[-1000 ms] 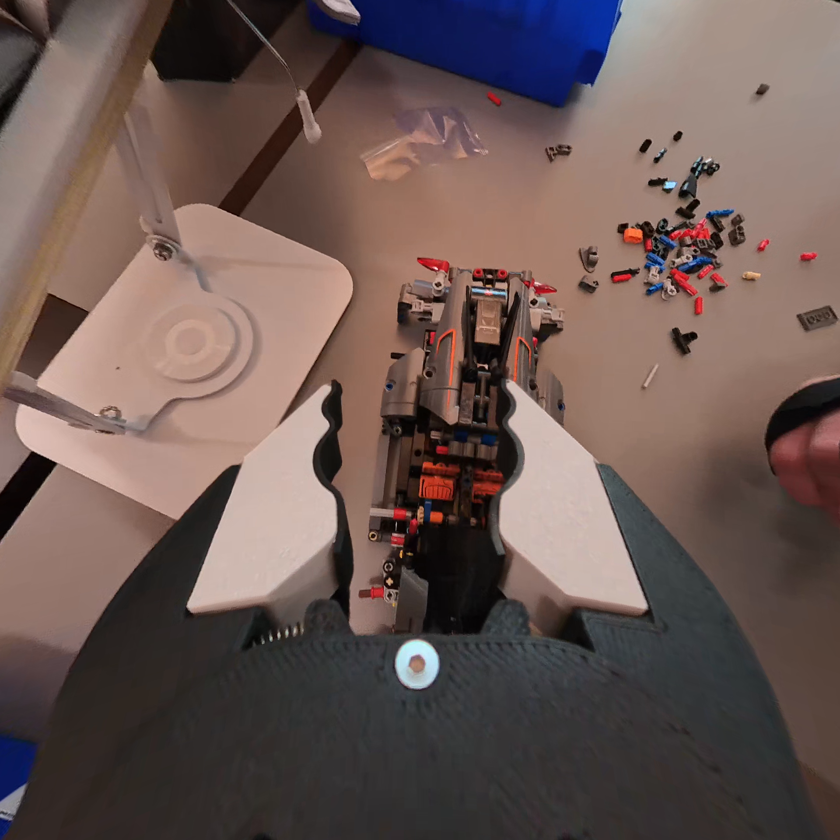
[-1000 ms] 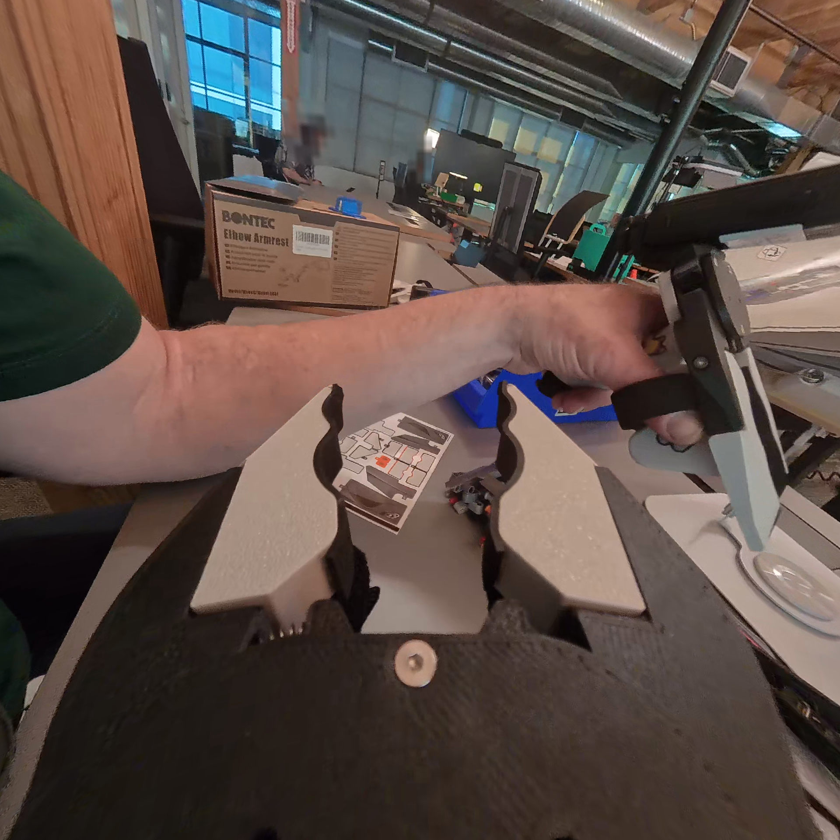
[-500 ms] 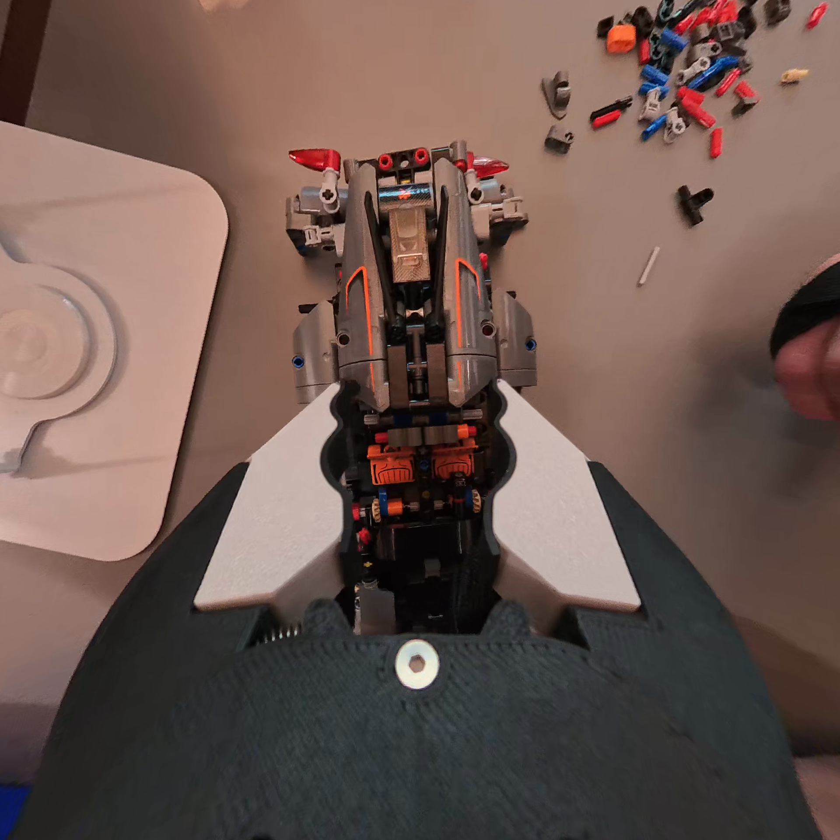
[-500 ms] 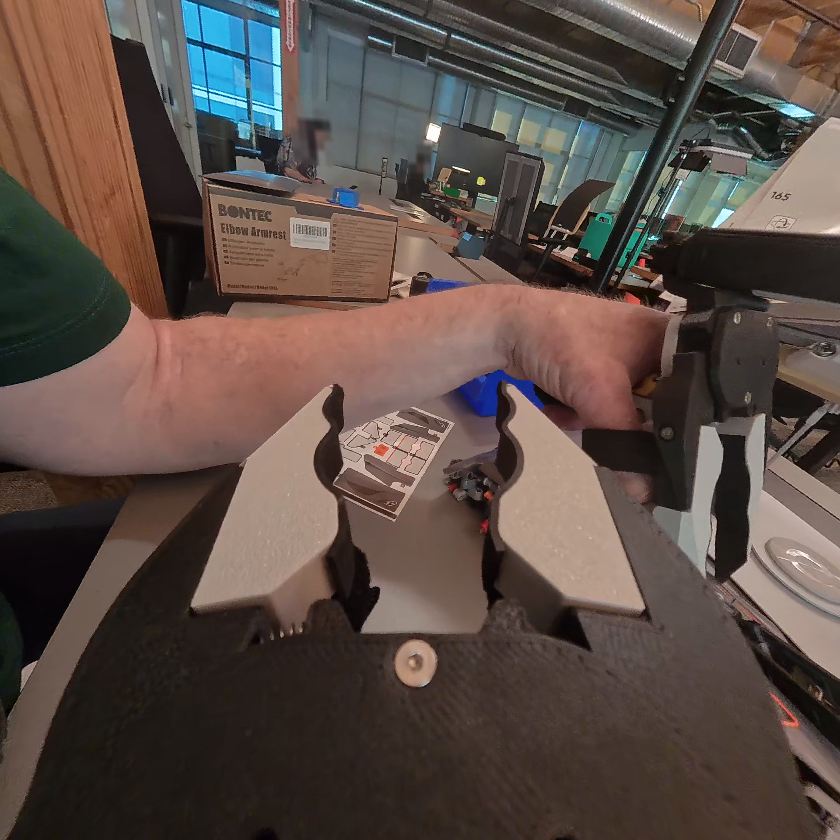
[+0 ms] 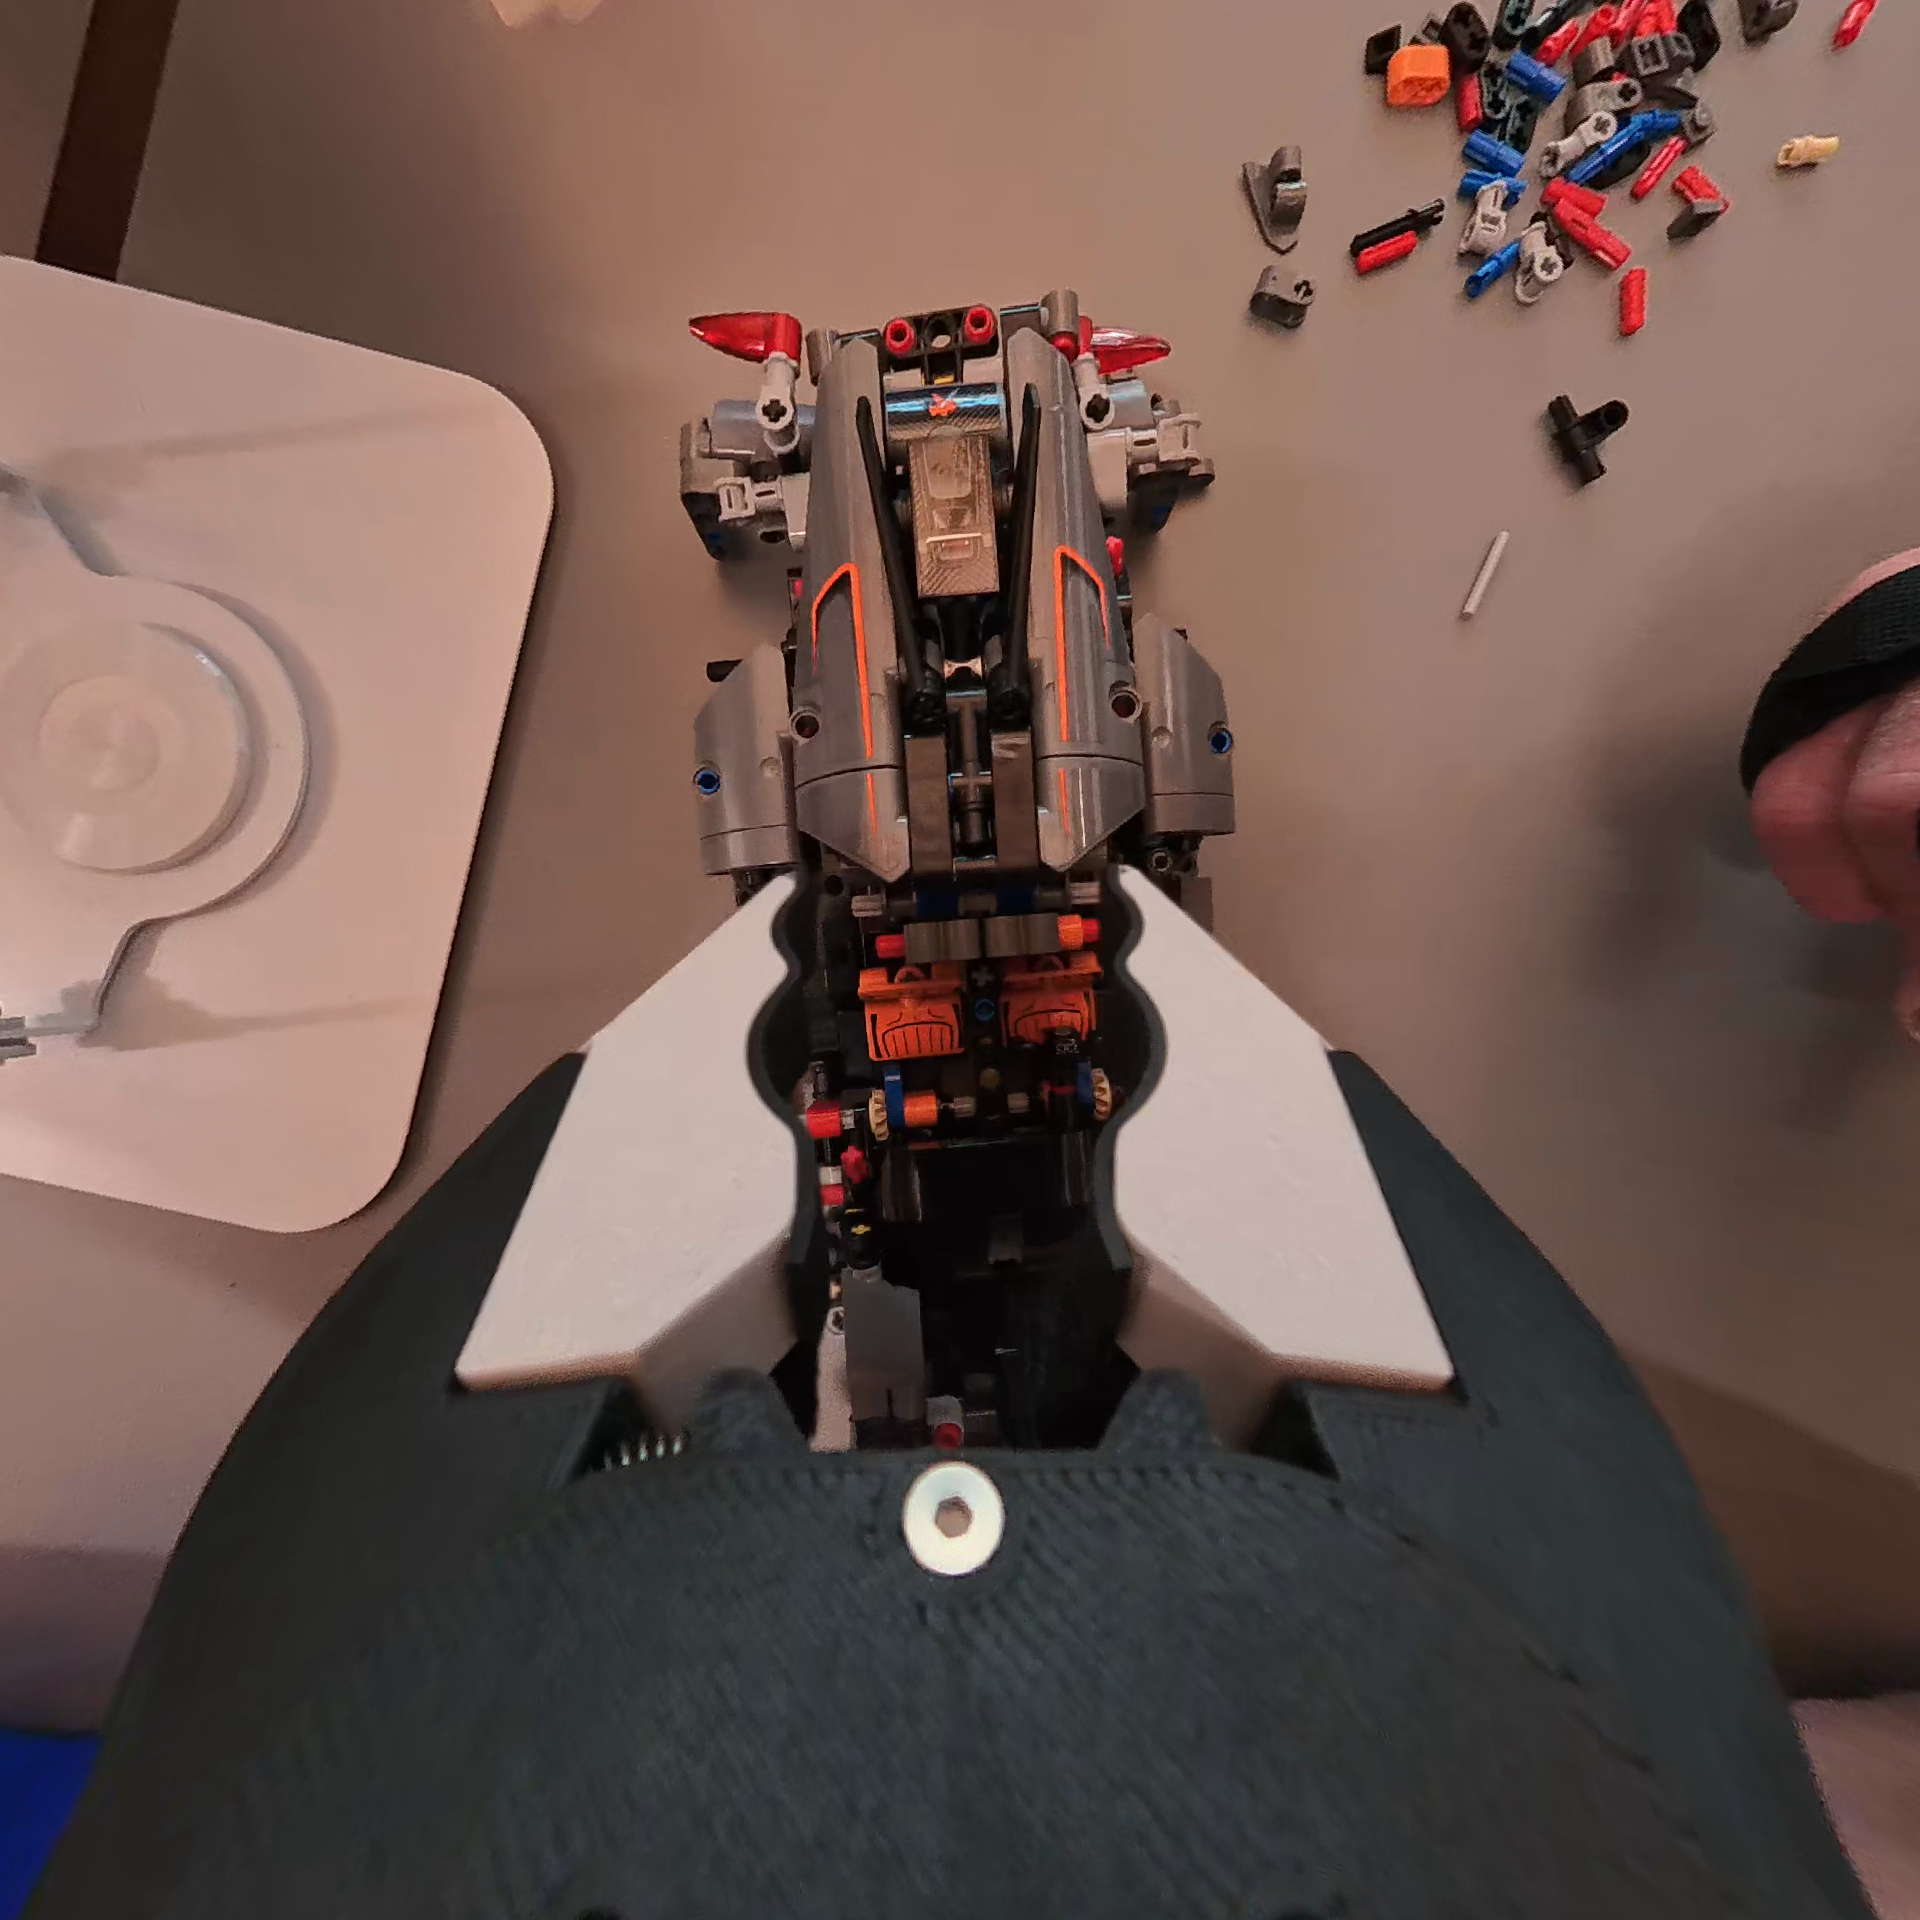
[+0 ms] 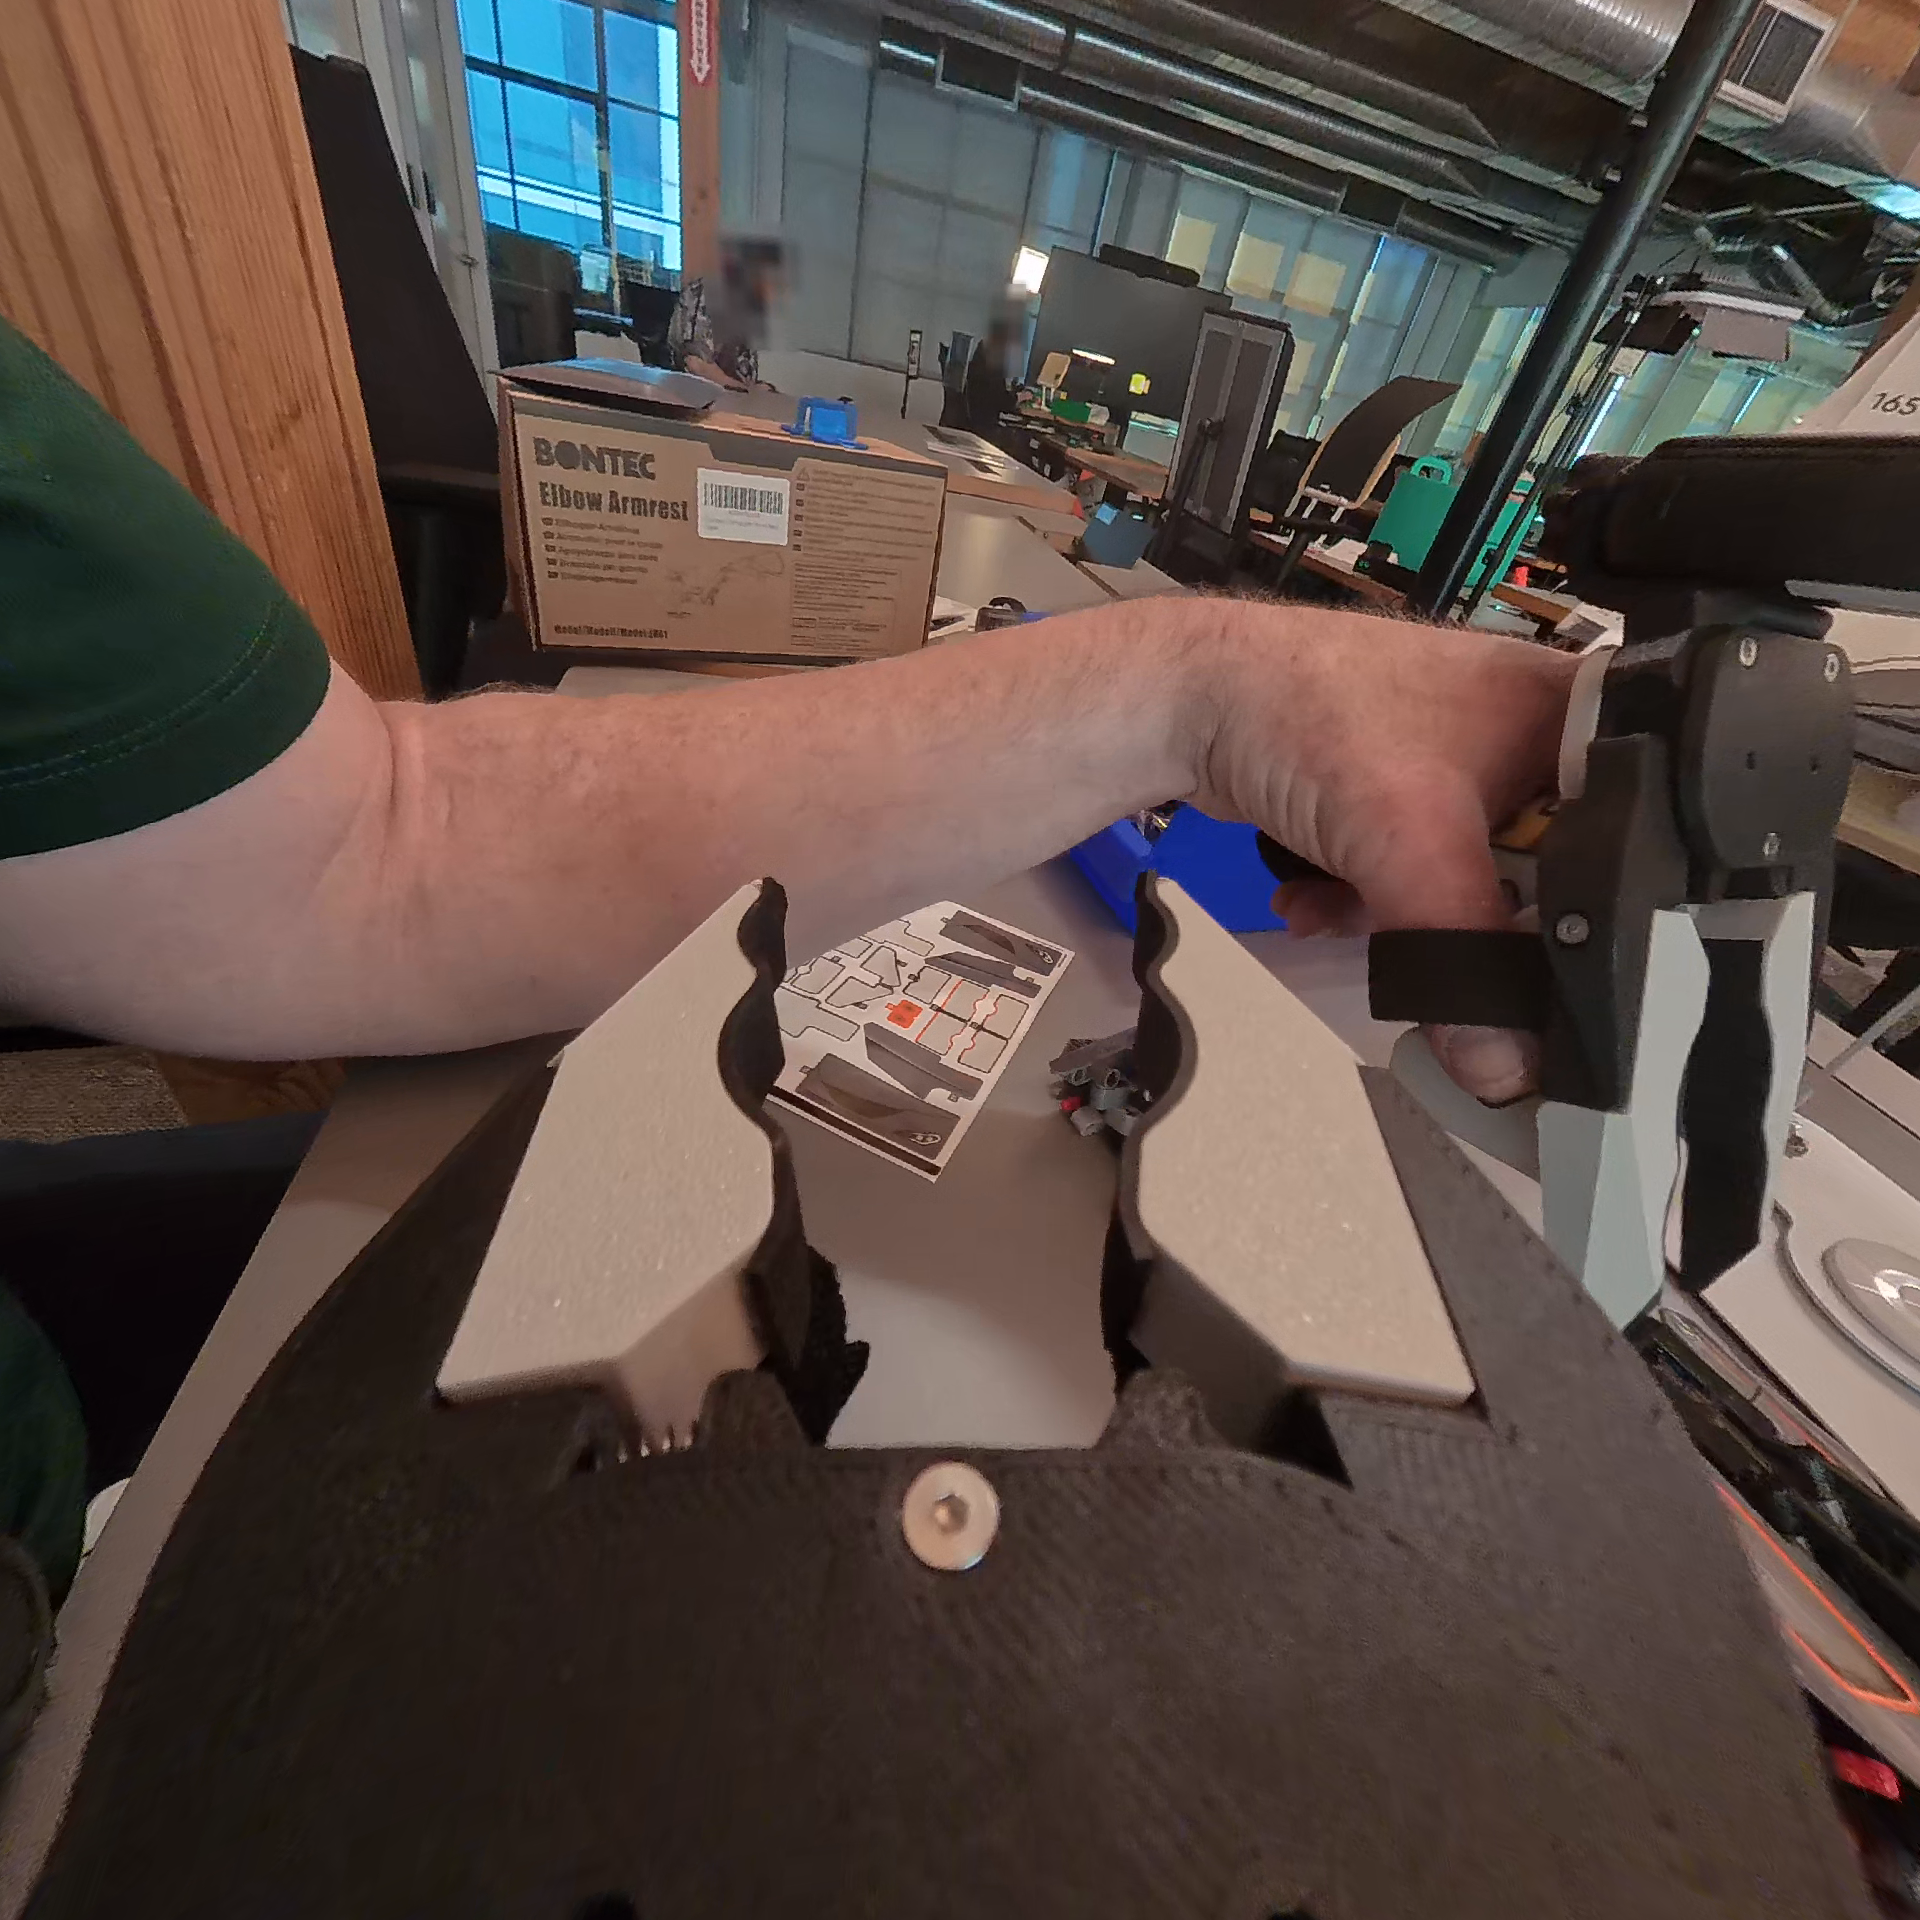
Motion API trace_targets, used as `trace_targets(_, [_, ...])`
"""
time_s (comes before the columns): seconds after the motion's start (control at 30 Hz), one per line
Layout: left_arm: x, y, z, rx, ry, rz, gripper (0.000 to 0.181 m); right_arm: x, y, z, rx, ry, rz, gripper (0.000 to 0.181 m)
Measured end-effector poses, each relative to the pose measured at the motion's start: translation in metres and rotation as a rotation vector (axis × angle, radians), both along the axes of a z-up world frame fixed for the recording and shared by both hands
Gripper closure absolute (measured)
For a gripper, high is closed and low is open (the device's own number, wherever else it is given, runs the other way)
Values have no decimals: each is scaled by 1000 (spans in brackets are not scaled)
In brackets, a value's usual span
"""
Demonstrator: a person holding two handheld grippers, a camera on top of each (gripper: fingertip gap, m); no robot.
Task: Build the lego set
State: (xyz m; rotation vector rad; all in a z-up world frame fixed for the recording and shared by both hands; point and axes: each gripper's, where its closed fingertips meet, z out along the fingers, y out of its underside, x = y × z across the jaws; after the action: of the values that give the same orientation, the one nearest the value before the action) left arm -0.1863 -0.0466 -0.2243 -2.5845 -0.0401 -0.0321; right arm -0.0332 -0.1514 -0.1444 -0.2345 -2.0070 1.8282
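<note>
A grey, black and orange lego car point(image 5: 956, 623) lies on the tan table, its red-tipped end pointing away from me. My left gripper point(image 5: 956, 883) is open and points down over it, one jaw on each side of the car's middle with the orange seats between them. I cannot tell whether the pads touch the car. It also shows in the right wrist view point(image 6: 1704, 1195), held by a hand. My right gripper point(image 6: 956, 894) is open and empty, low over the table. A small grey lego piece group point(image 6: 1101, 1081) lies just past its right finger.
Loose lego pieces point(image 5: 1558, 135) are scattered at the far right. A white stand base point(image 5: 312, 727) lies left of the car. A sticker sheet point(image 6: 925, 1029), a blue bin point(image 6: 1174, 862) and a cardboard box point(image 6: 717, 530) lie beyond the right gripper. A hand point(image 5: 1839, 810) is at the right edge.
My left gripper has come down and centred over the car, so the car now sits between its jaws. The right gripper has hardly moved.
</note>
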Motion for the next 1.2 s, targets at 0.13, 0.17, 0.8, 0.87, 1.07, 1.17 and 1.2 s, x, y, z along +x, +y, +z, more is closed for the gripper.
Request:
trace_targets(0.13, [2,-2,-10,-62,15,-8,119,1,-2,-3,10,-6,5,115])
trace_targets(0.17, [1,-1,-15,-83,25,-9,120,1,-3,-4,13,-6,6,115])
trace_targets(0.8, [-3,12,11,58,18,23,129,0,-5,-11,31,-18,14,116])
trace_targets(0.87, [-3,22,18,103,30,32,124,0,-4,-9,24,-13,9,116])
trace_targets(1.07, [-2,65,7,94,61,31,110,-8,10,2,-27,-9,-31,115])
trace_targets(1.17, [0,80,-6,-2,125,-47,105,-12,19,7,-58,-14,-50,115])
trace_targets(1.2, [2,85,-6,-13,149,-85,106,-13,21,8,-67,-17,-54,115])
